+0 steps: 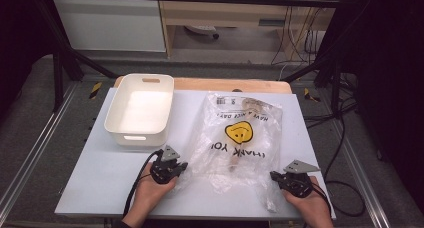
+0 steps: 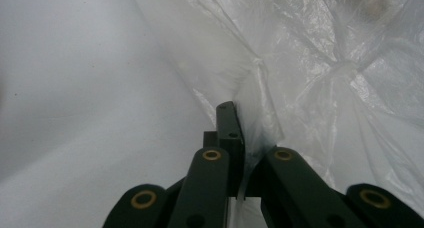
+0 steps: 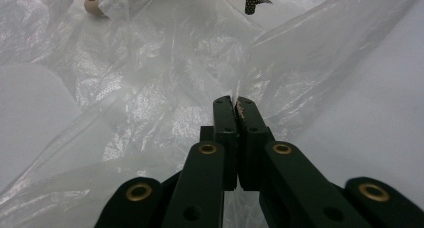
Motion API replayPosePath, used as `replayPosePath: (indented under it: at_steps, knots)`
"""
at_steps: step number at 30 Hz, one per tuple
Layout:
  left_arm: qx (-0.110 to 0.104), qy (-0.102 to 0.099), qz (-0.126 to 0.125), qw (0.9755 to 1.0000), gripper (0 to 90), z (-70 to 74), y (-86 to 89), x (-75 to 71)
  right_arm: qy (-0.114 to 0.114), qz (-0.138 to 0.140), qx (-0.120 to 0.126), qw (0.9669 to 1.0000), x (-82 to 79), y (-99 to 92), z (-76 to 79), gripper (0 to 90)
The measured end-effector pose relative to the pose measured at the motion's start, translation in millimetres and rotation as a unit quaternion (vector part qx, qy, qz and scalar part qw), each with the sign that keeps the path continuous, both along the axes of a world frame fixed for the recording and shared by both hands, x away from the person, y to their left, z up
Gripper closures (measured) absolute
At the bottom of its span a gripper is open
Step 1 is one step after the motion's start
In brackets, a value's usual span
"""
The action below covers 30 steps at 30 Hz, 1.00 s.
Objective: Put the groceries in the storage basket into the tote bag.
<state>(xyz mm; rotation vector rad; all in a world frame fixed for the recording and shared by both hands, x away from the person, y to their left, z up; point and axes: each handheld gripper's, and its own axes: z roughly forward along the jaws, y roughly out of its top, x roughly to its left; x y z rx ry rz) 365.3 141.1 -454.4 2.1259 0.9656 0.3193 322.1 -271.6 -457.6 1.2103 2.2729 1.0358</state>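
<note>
Both grippers pinch the bag's near edge: left gripper and right gripper, jaws fully closed on film. The bag lies flat on the desk, right of the bin. Risk: thin, slick, crinkly plastic may tear or slip when pulled; the beige thing inside could slide out.

Black tongs with brass rivets, grey plates.
</note>
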Motion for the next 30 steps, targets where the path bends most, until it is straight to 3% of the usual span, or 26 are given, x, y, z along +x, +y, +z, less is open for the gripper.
replayPosePath:
  at_steps: [8,13,19,23,30]
  knots:
    - [-0.004,-0.003,0.007,1.0,90.0,2.1,3.0,0.6,0.007,-0.007,0.001,1.0,-0.3,-0.5,5.0,90.0]
    - [-0.012,-0.013,0.02,0.9996,90.0,7.9,10.4,1.3,-0.011,-0.008,0.013,0.9998,-1.8,-0.1,12.0,90.0]
    - [-0.013,-0.019,0.034,0.9992,90.0,11.6,19.1,3.7,-0.019,-0.027,-0.005,0.9994,-1.1,-6.2,12.8,90.0]
    - [-0.013,-0.021,0.034,0.9991,90.0,13.0,21.2,3.4,-0.024,-0.049,-0.003,0.9985,-2.2,-15.0,14.2,90.0]
    - [-0.003,-0.019,0.026,0.9995,90.0,11.2,16.8,1.1,-0.016,-0.047,0.002,0.9988,-6.9,-17.7,11.3,89.2]
